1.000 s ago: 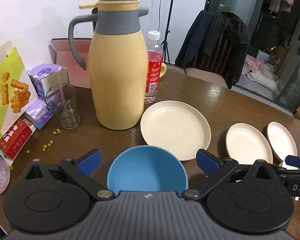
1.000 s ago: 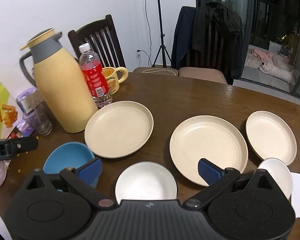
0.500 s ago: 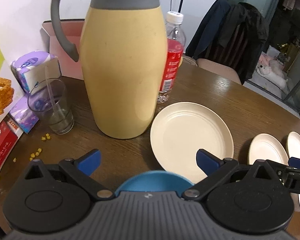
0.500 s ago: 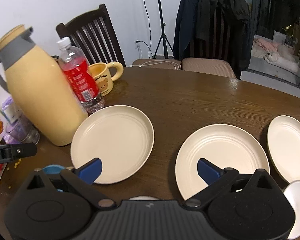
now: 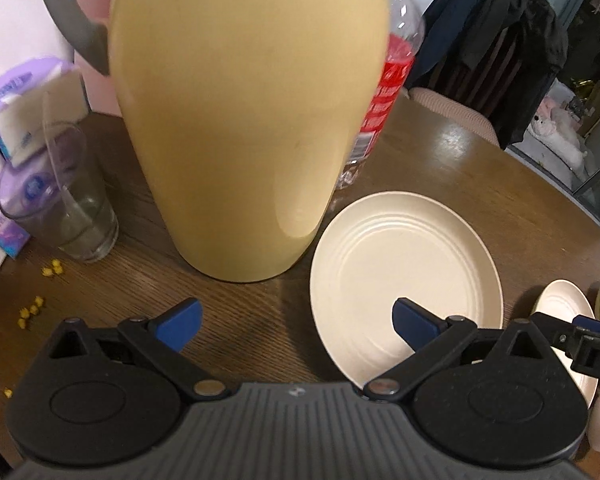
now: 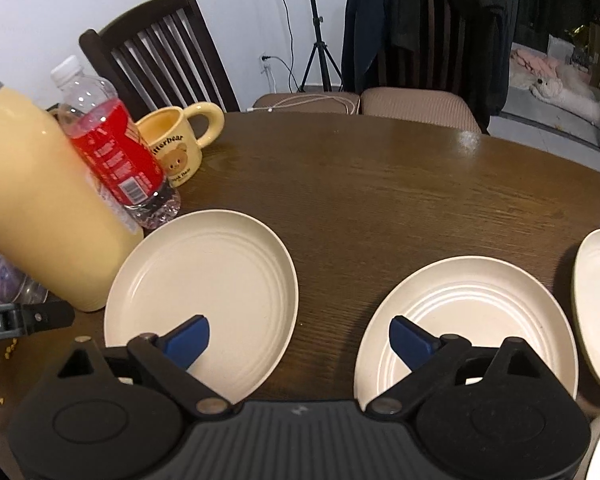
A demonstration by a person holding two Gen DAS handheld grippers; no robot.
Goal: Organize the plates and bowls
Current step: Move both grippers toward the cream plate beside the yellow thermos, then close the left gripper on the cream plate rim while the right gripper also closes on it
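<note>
Left gripper (image 5: 296,322) jaws spread wide, nothing between the blue pads, just bare wooden table (image 5: 480,184) under the gap; its right pad hangs over the near rim of a cream plate (image 5: 404,268). Yellow jug (image 5: 244,112) fills the view at 12 o'clock, upright, just beside that plate's 10 o'clock edge. Red-label water bottle (image 5: 384,96) behind the jug at 1 o'clock. Glass (image 5: 60,208) with a straw at 9 o'clock, purple tissue packs (image 5: 24,96) behind it, yellow crumbs (image 5: 32,312) scattered at 8 o'clock. At 3 o'clock the other tool's tip pokes in, small cream plates (image 5: 560,300) behind it. Right gripper (image 6: 299,340) is wide too but its jaws are closing, nothing between them; gap sits over bare table between two plates. Left pad over the near part of the left plate (image 6: 204,280), right pad over the second cream plate (image 6: 472,308) at 3 o'clock of it, plates apart. Third plate (image 6: 598,296) cut off at the right edge, another pale dish rim at the bottom right corner, can't tell what kind. Bear mug (image 6: 176,140) at 11 o'clock behind the bottle, dark wooden chair (image 6: 156,56) beyond it, chair with a dark jacket (image 6: 412,28) at 1 o'clock.
</note>
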